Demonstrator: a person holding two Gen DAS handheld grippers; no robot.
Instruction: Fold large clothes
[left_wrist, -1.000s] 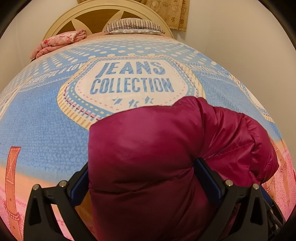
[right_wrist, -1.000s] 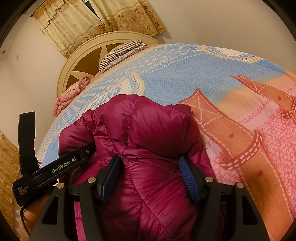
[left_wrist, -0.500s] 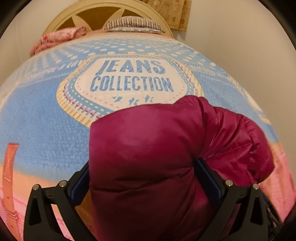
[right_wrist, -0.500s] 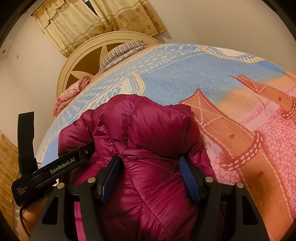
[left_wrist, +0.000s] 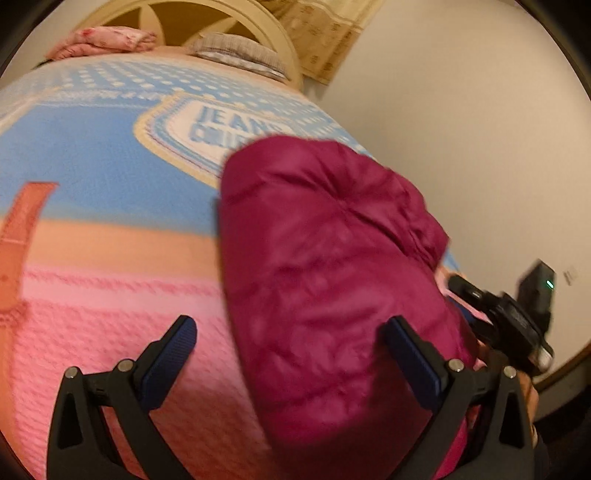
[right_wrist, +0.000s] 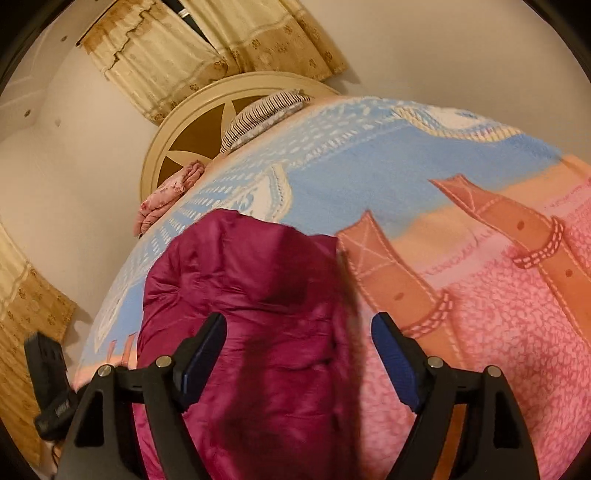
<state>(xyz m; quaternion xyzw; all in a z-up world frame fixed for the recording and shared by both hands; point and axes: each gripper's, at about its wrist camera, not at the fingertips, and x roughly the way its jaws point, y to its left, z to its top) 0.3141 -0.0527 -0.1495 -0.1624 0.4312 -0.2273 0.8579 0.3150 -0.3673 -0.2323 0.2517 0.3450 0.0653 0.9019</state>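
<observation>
Lying bunched on the bedspread (left_wrist: 92, 192), the magenta jacket (left_wrist: 325, 277) sits between both spread tongs, left (left_wrist: 291, 354) and right (right_wrist: 299, 350).

the folded jacket (left_wrist: 332, 266) bulks up in front of both claws. bare blanket (left_wrist: 92, 295) lies open beside the left claw (left_wrist: 291, 350) and to the right of the right claw (right_wrist: 299, 347). at the bed's far end a striped pillow (right_wrist: 262, 114), a pink bundle (right_wrist: 166, 199) and the headboard (right_wrist: 177, 136) close the way.
</observation>
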